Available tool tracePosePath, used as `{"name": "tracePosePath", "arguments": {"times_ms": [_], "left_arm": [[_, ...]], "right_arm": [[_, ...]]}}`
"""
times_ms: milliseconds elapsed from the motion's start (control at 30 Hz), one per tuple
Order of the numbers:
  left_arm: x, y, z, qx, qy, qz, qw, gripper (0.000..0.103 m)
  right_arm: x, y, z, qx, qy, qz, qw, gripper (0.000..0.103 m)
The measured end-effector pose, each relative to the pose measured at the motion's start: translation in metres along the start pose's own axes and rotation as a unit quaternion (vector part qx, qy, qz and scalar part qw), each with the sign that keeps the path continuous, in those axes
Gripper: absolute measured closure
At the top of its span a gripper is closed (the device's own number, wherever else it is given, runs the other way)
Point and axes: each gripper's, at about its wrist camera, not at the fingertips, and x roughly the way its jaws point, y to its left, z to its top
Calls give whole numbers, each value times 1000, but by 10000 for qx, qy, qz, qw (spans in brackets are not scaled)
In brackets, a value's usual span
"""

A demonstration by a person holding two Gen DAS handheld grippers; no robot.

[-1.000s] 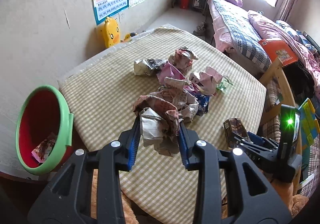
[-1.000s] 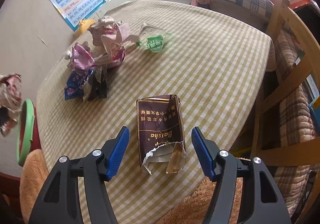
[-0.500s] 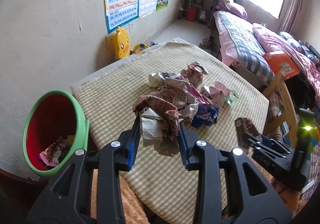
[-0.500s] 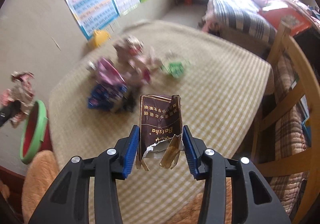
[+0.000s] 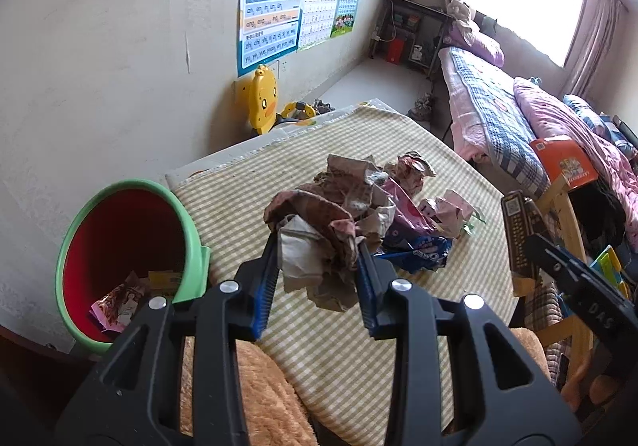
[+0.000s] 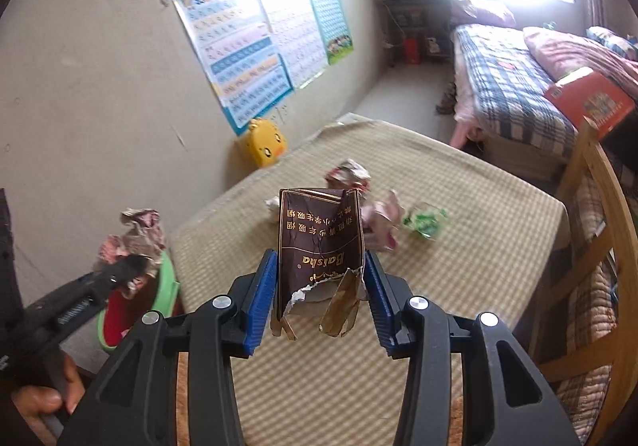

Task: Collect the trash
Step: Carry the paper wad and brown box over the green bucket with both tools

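Note:
My left gripper (image 5: 317,282) is shut on a wad of crumpled paper (image 5: 319,242), held above the near edge of the checked table (image 5: 359,346). To its left stands a green bin with a red inside (image 5: 119,246), tilted toward me, with wrappers at its bottom. My right gripper (image 6: 321,288) is shut on a torn dark brown cigarette pack (image 6: 319,246), lifted clear of the table (image 6: 478,246). That pack (image 5: 518,230) and gripper show at the right edge of the left wrist view. The paper wad (image 6: 135,238) and bin (image 6: 159,294) appear at left in the right wrist view.
More trash lies mid-table: a blue Oreo wrapper (image 5: 418,250), pink wrappers (image 5: 446,211), a crumpled ball (image 6: 347,175) and a green wrapper (image 6: 424,221). A wooden chair (image 6: 590,238) stands at the right, a bed (image 6: 518,87) beyond, a yellow duck toy (image 5: 261,99) by the wall.
My right gripper closed on the cigarette pack and lifted it off the table. My left gripper, still holding the paper wad, drifted back and up, bringing the green bin closer.

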Motion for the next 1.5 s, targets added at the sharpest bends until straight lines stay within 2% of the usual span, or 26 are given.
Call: {"name": "tracePosePath", "arguments": {"times_ms": [467,933,1500], "left_arm": [[-1,40,1,-292,-65,157,9994,70],[0,65,-2,-506,-51,228,9984,70],[-3,115,-9,-820,-28,714,9941,70]], "right_arm": [[2,56,2,-453,23,273,9986,60],[12,82,0,-749,156,374,9964,61],[41,140,-5,-1256,431,851,9875,61]]}}
